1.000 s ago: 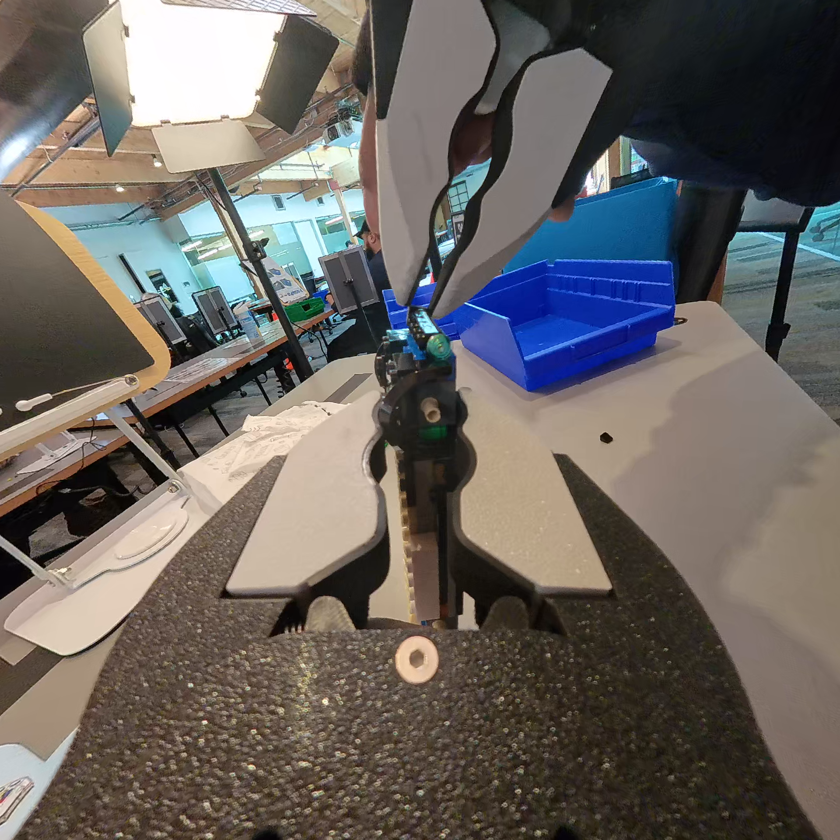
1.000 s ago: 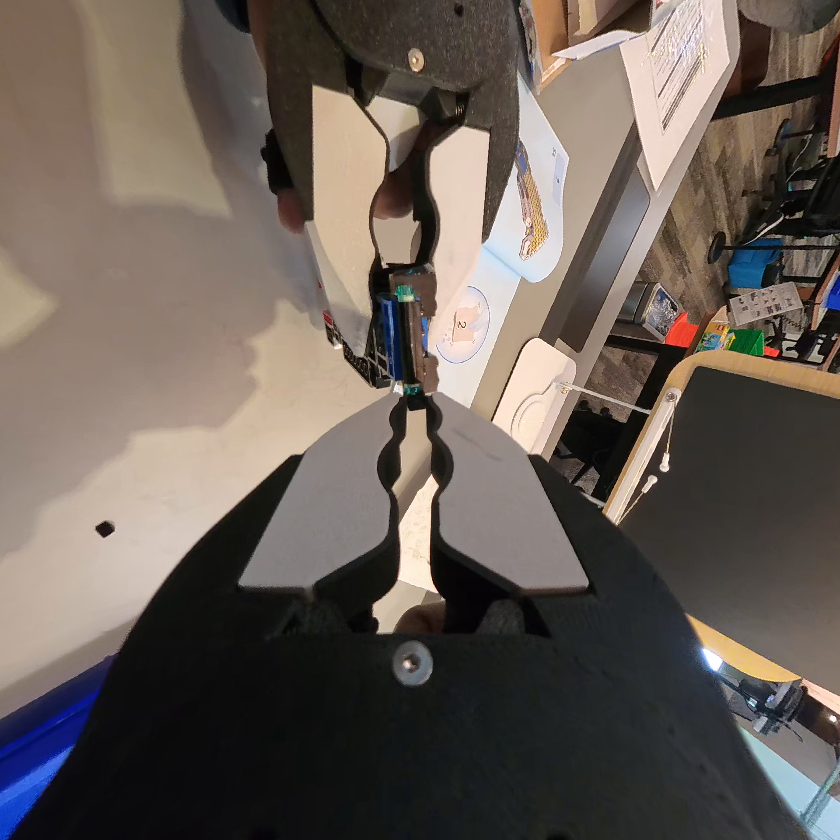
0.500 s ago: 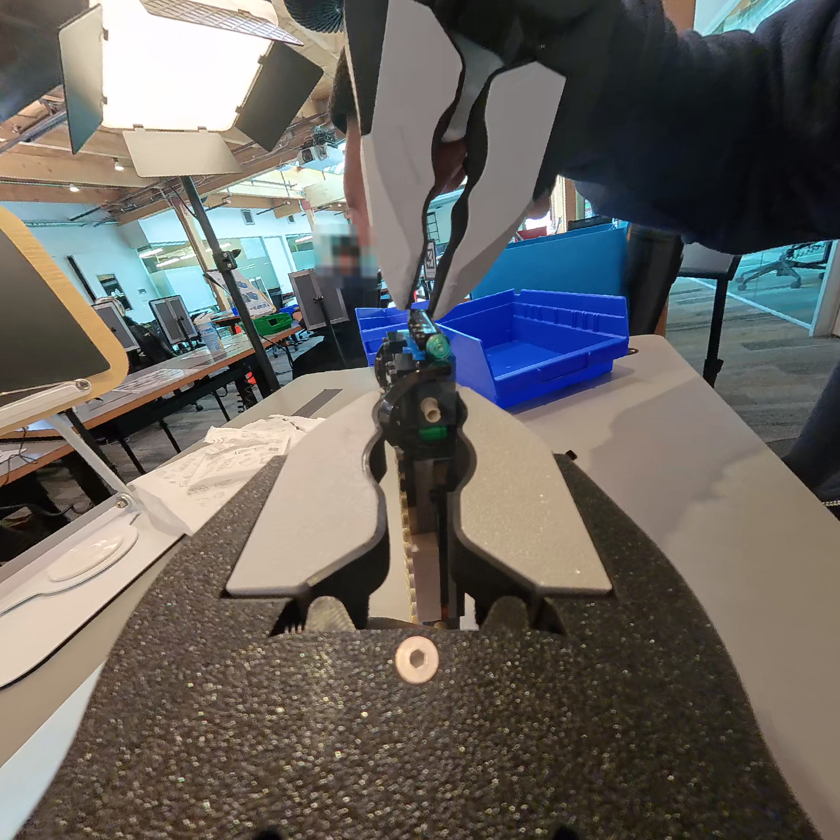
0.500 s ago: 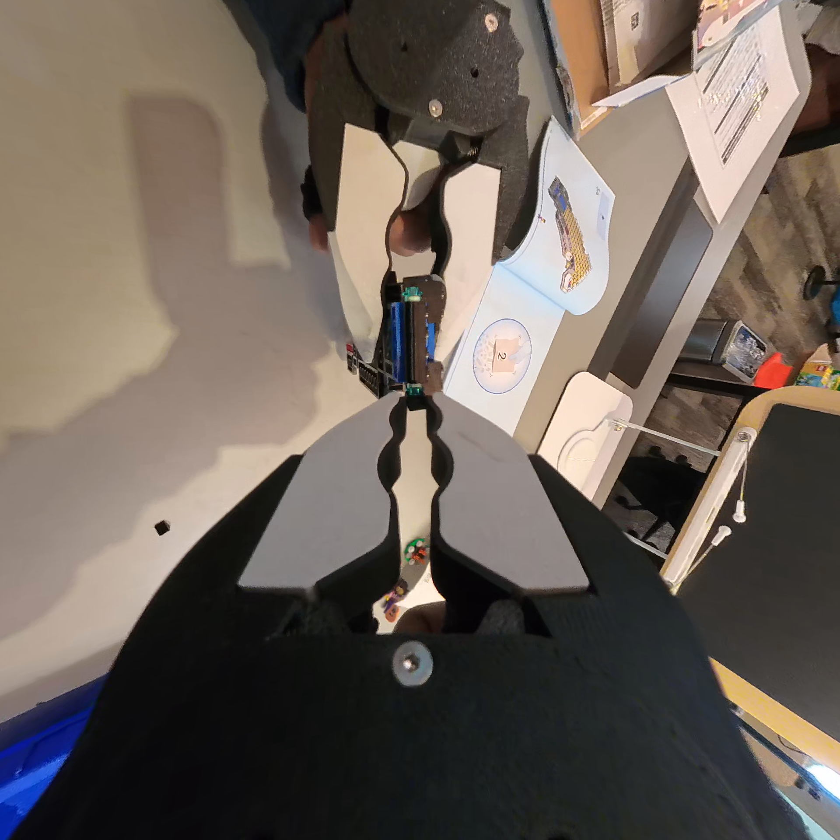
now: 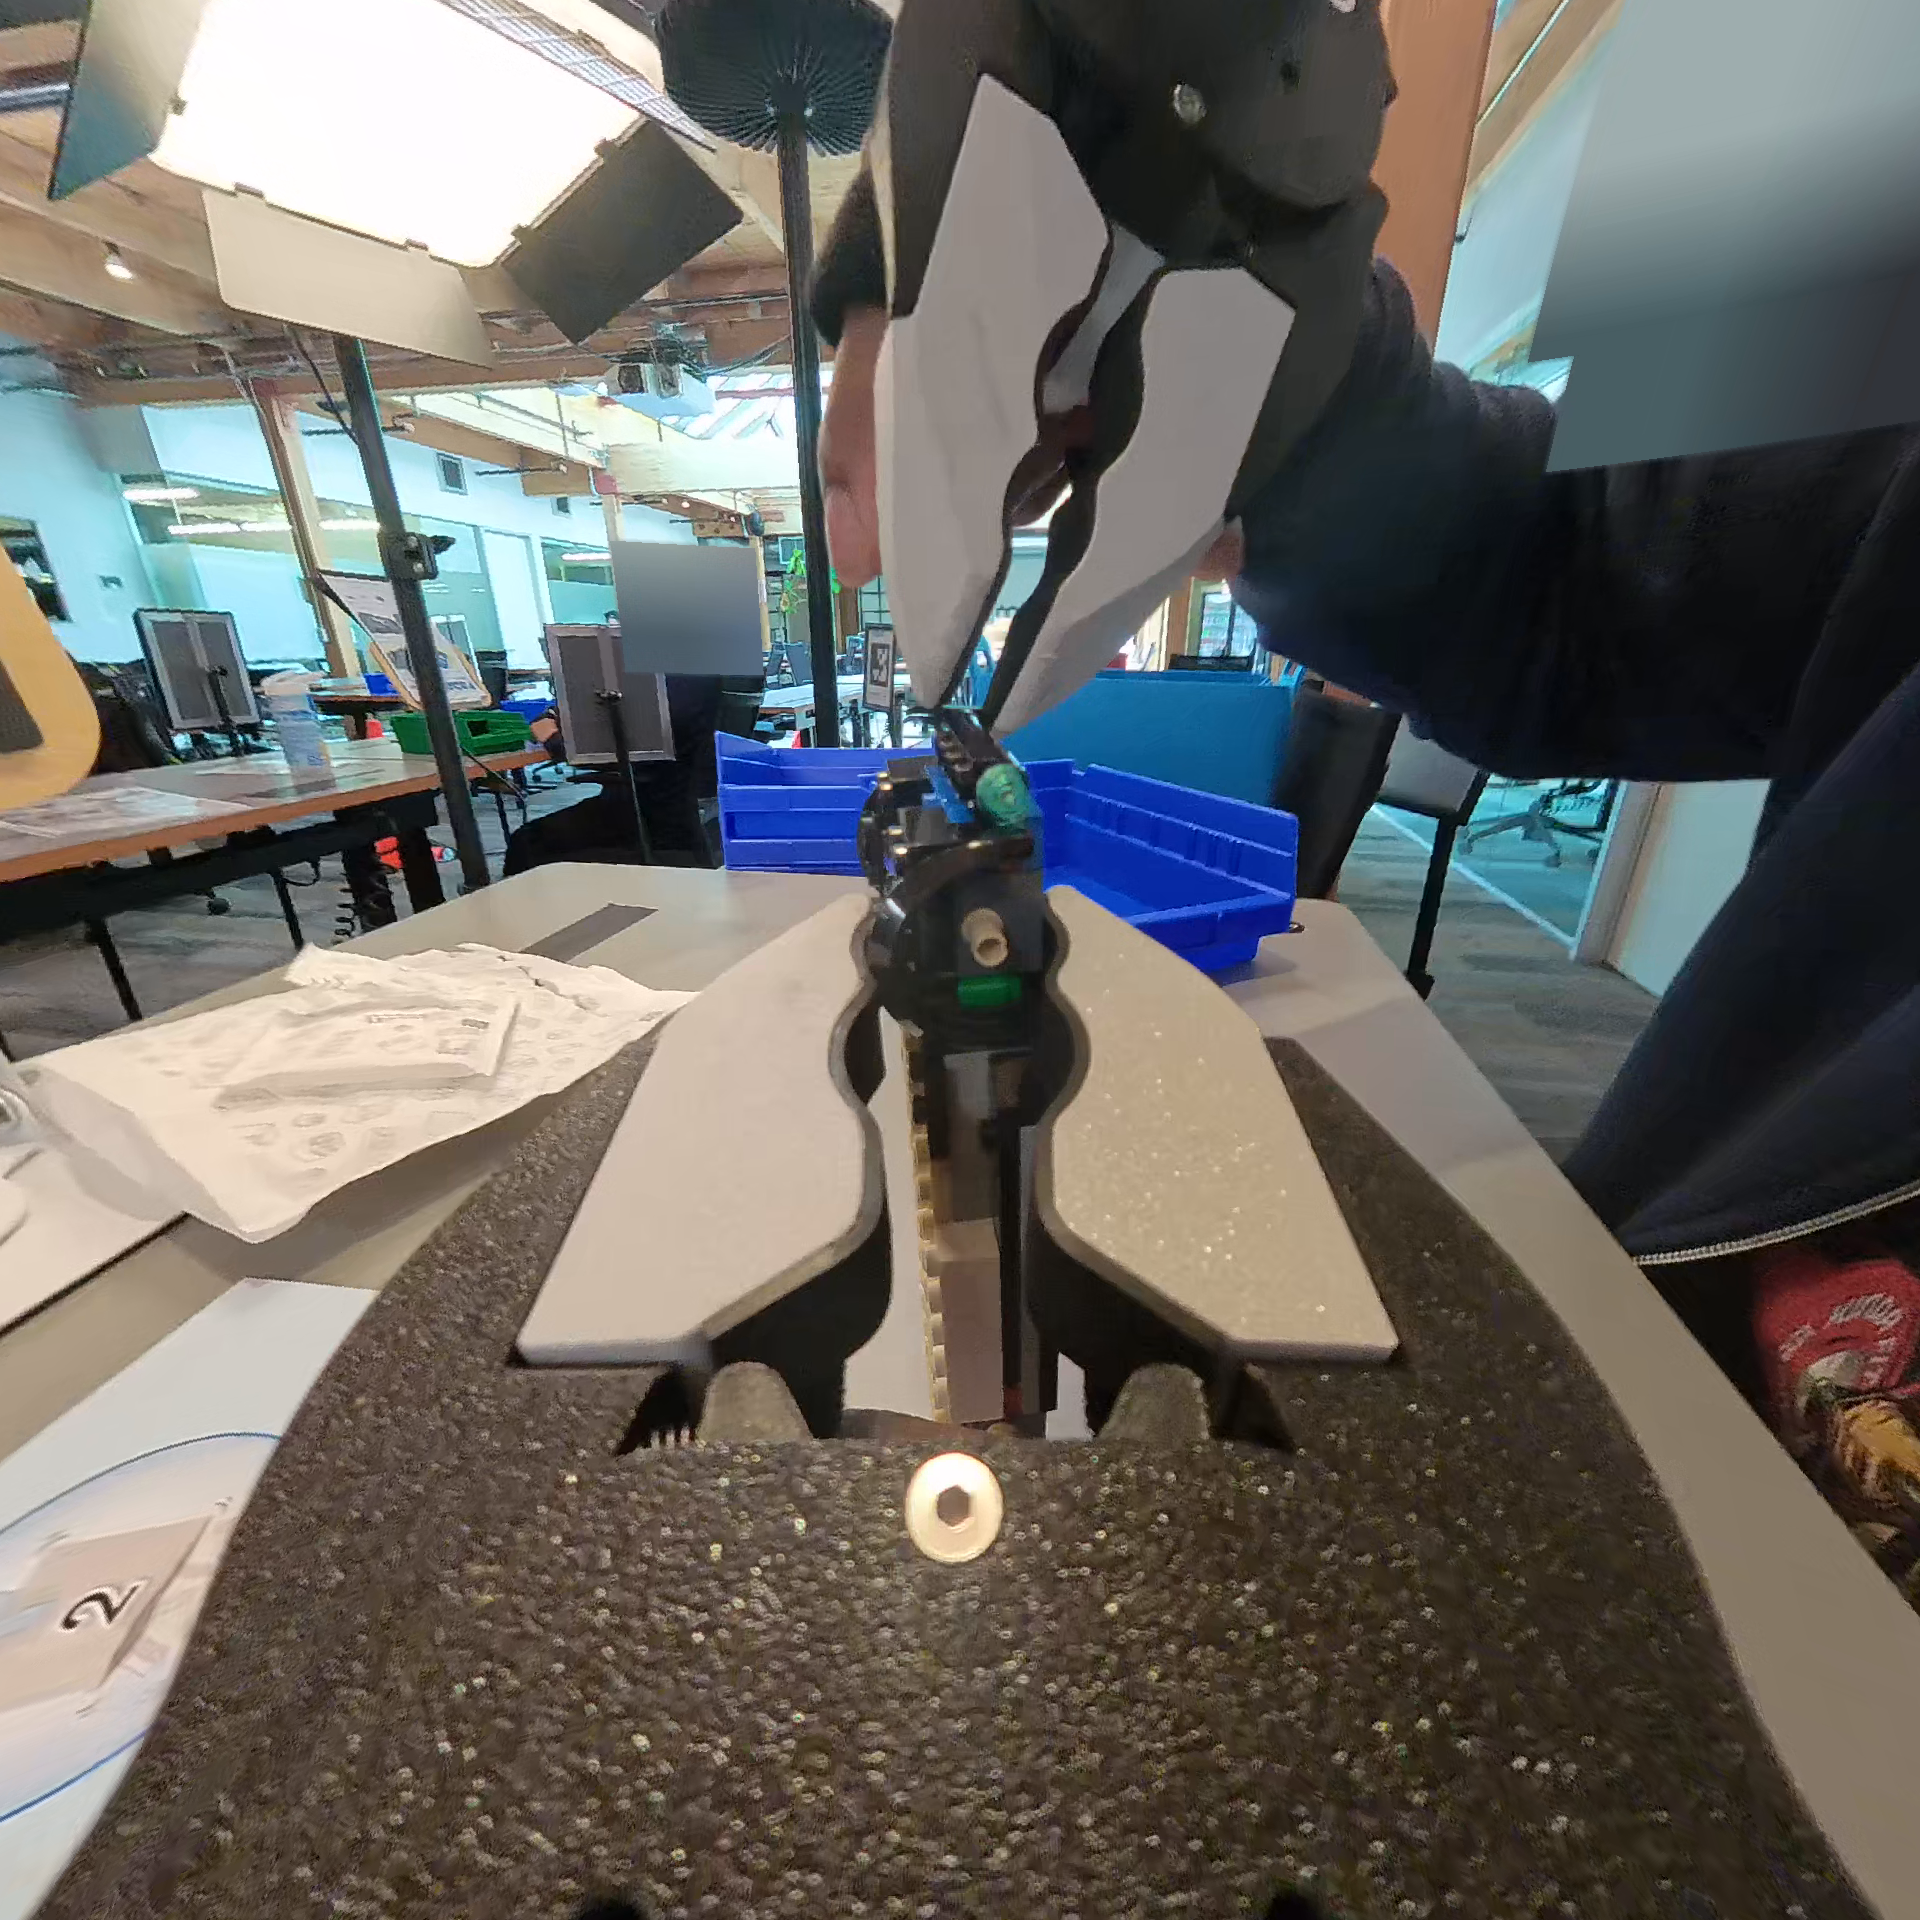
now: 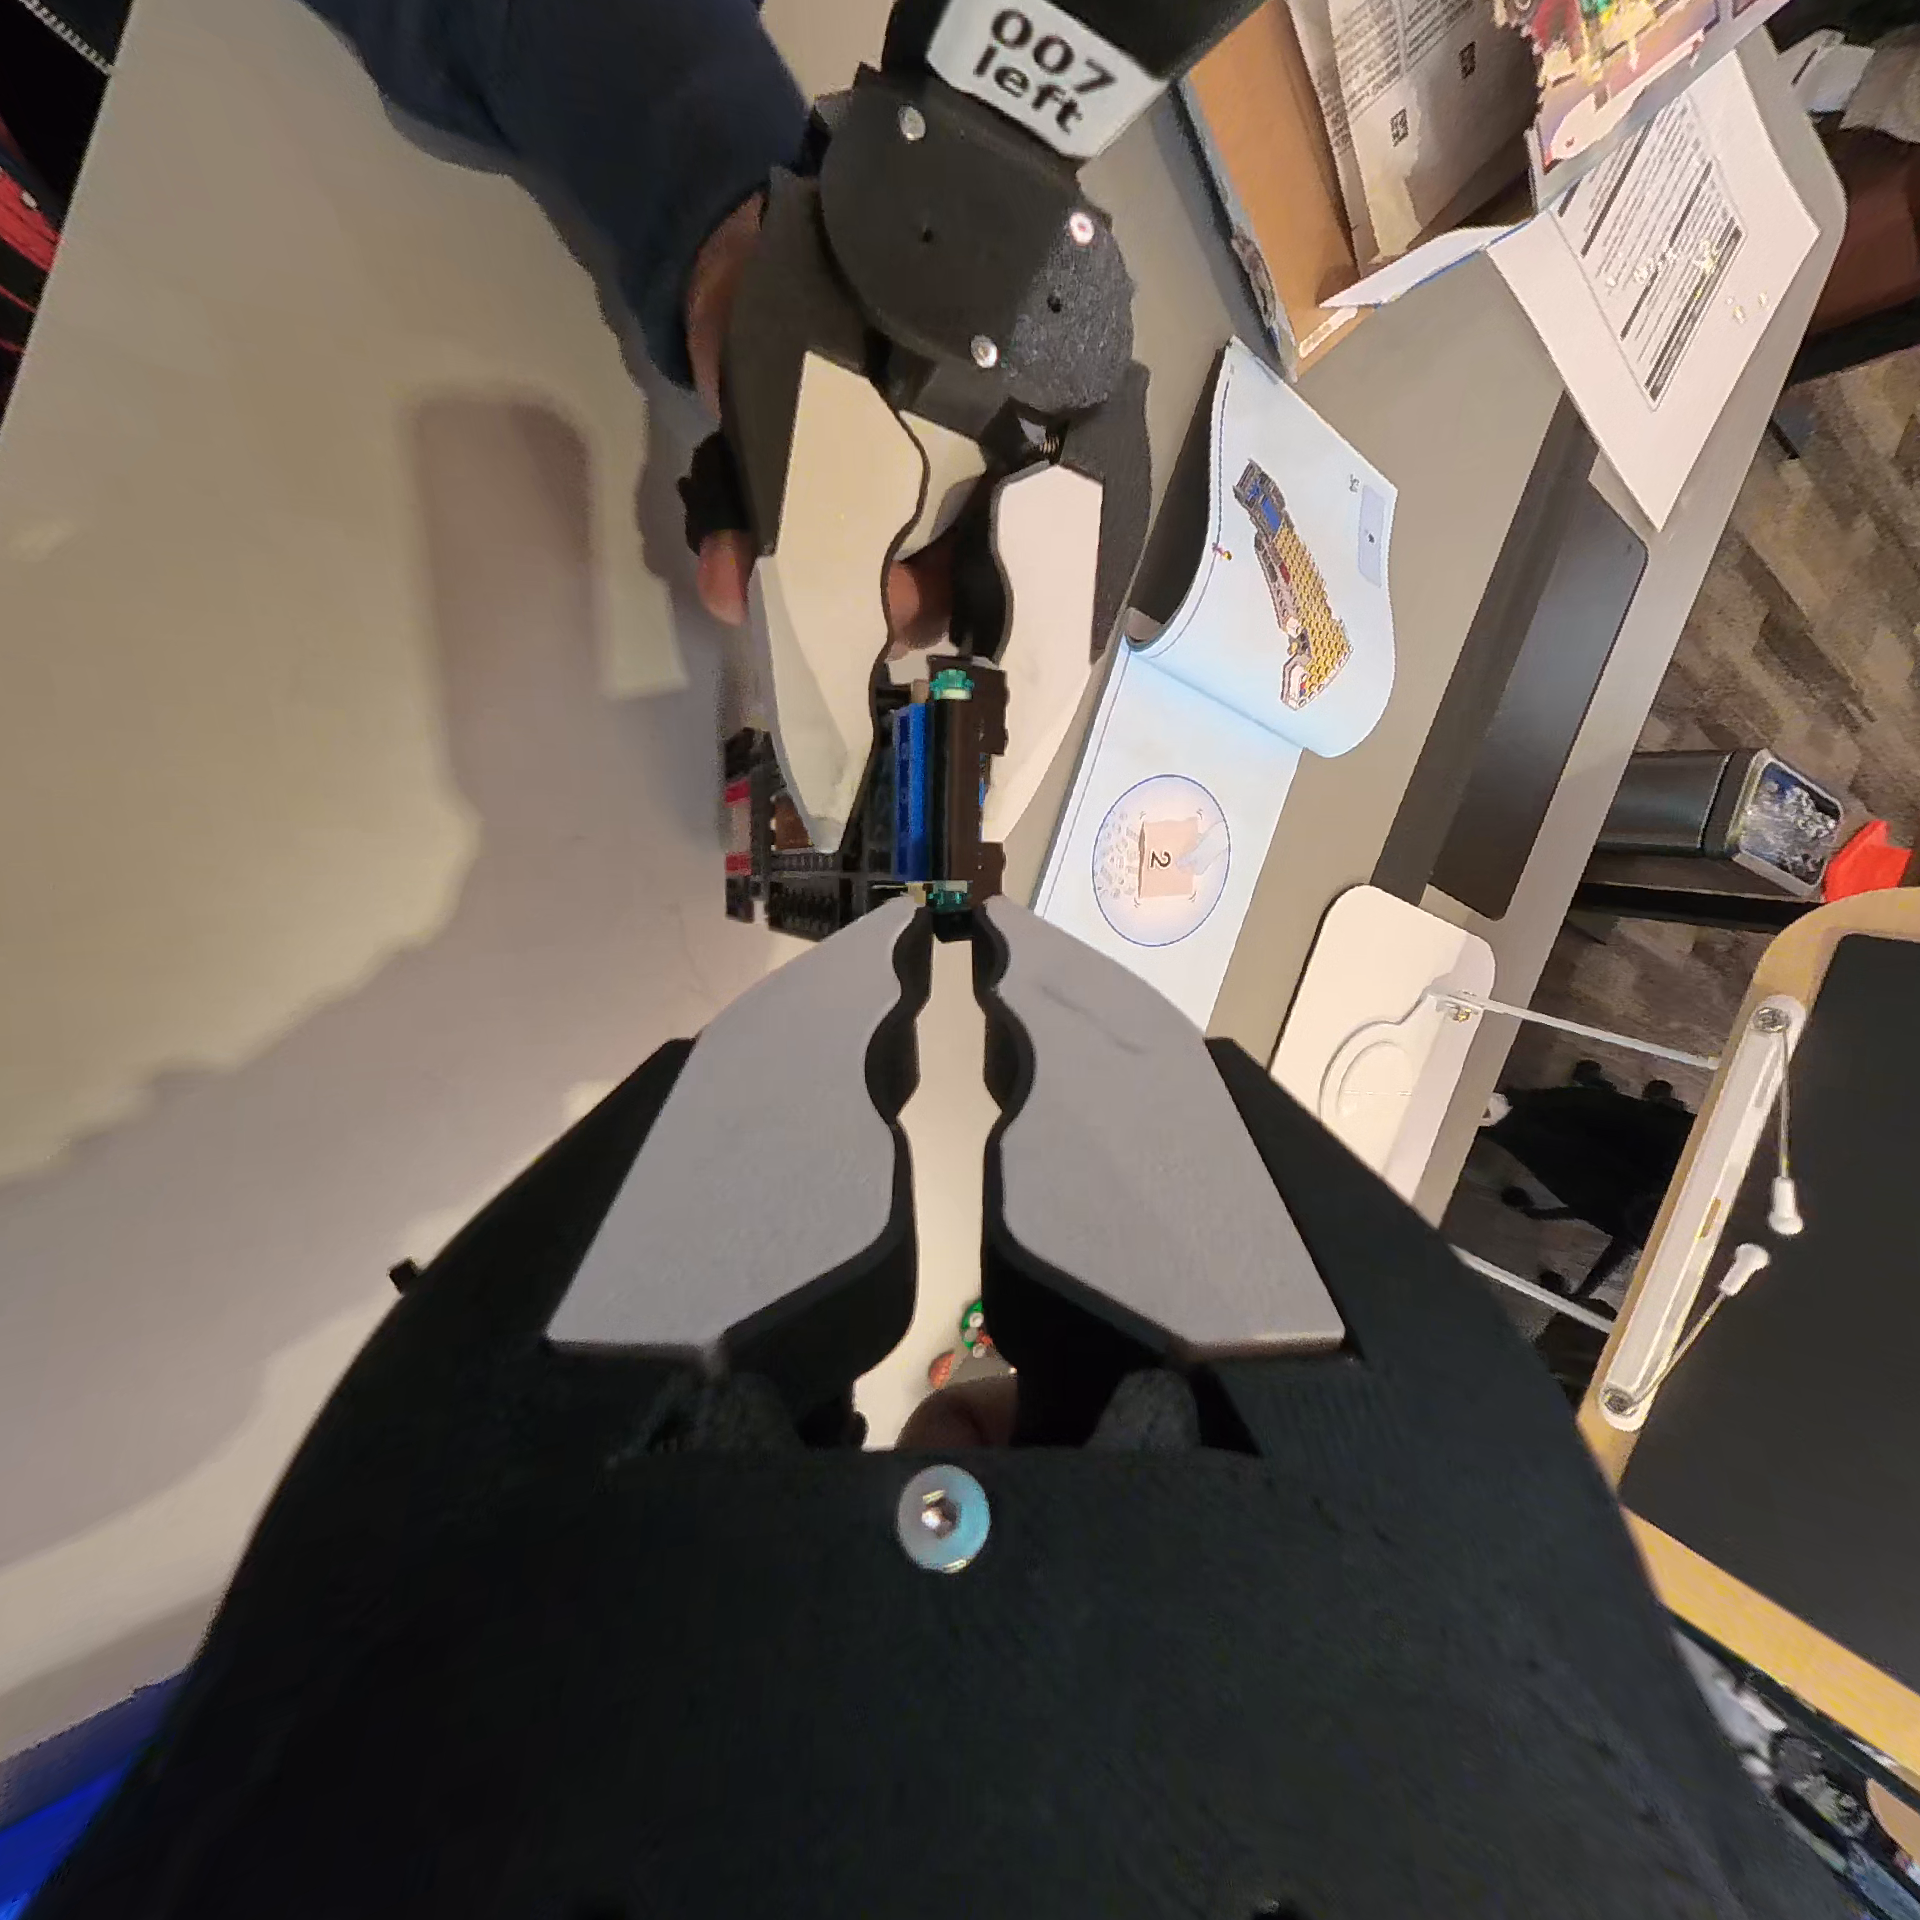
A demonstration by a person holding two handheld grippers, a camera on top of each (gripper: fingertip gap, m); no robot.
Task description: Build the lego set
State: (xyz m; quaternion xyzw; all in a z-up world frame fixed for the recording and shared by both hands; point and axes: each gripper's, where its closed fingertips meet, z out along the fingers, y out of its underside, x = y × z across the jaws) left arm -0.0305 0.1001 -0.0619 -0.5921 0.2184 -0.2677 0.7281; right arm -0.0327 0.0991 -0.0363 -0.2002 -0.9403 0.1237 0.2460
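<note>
Brick model [image 5: 951,935] sat clamped in my left gripper [image 5: 956,940] above the counter [image 5: 1351,1039], barely shifted from a moment before, while blue bins [image 5: 1143,842] waited behind. From my right gripper [image 6: 948,920], I pinched its black end, beside the open booklet [image 6: 1226,748].

Ahead of my left fingers [image 5: 727,1091] two blue plastic bins [image 5: 1164,862] block the far end of the grey desk [image 5: 1455,1122]. To my left, crumpled white paper sheets [image 5: 343,1070] and an open pale-blue instruction booklet [image 6: 1226,748] cover the surface. To the right the desk is bare to its edge.
</note>
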